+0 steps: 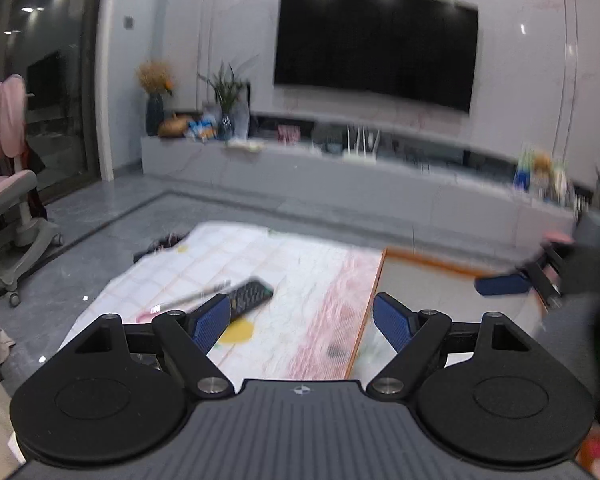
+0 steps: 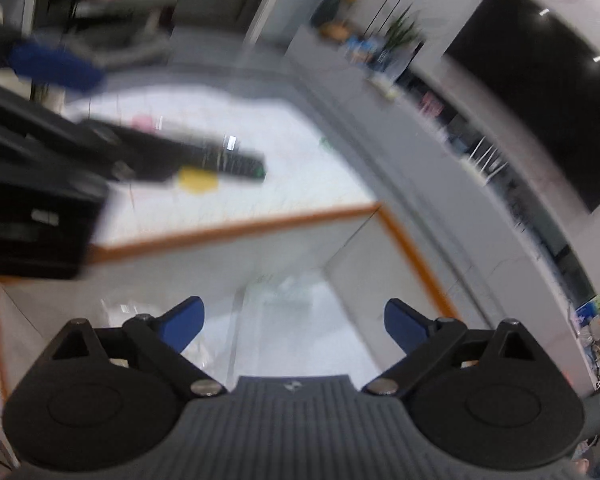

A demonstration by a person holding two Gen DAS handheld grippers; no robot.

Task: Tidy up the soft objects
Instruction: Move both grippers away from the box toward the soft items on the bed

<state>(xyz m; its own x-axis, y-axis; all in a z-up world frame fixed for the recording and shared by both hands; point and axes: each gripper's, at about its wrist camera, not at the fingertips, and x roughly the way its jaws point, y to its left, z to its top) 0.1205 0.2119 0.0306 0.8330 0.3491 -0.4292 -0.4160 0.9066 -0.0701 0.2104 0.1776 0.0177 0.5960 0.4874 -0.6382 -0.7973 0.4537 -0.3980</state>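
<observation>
Above patterned mat, both claws spread, empty

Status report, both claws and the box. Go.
Left claw open, empty, above the patterned table cloth. Right claw open, empty, over the orange-rimmed white box. No soft object clearly in view; frames blurred. Remote control lies on the cloth.

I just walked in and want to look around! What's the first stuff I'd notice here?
The big black TV on the pale wall, above a long grey cabinet with plants at its left end. Lower down, a black remote control lies on the white patterned cloth over the table, beside an orange-rimmed white bin. Both the left gripper and right gripper are open and hold nothing.
</observation>
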